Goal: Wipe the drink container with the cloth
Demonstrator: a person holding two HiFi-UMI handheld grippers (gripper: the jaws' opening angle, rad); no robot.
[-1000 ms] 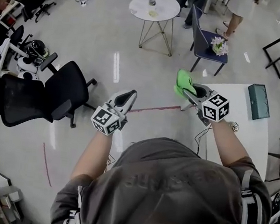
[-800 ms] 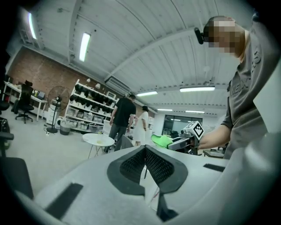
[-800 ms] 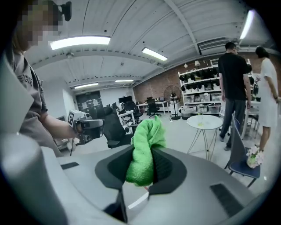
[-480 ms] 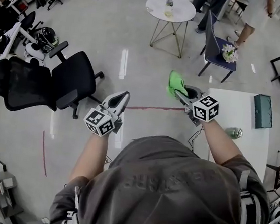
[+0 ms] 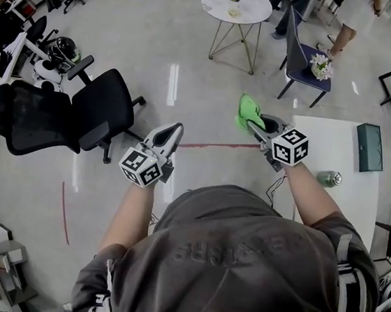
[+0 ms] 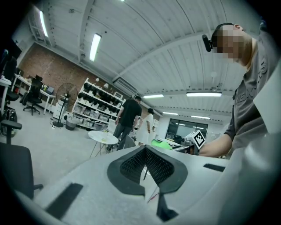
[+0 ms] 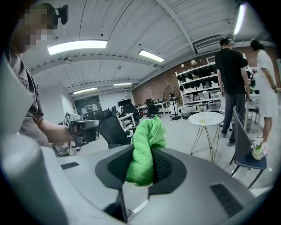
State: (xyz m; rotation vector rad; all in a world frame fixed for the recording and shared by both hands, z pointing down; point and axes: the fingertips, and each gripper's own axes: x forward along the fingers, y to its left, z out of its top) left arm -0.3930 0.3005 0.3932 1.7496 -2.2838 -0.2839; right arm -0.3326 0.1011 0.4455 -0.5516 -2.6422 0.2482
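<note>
Cloth clamped in right hand-held gripper beyond table edge; left hand-held gripper closed, empty.

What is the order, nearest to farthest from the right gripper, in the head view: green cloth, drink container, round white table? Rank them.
1. green cloth, clamped in the right gripper.
2. drink container, to its right on the white desk.
3. round white table, far ahead.
</note>
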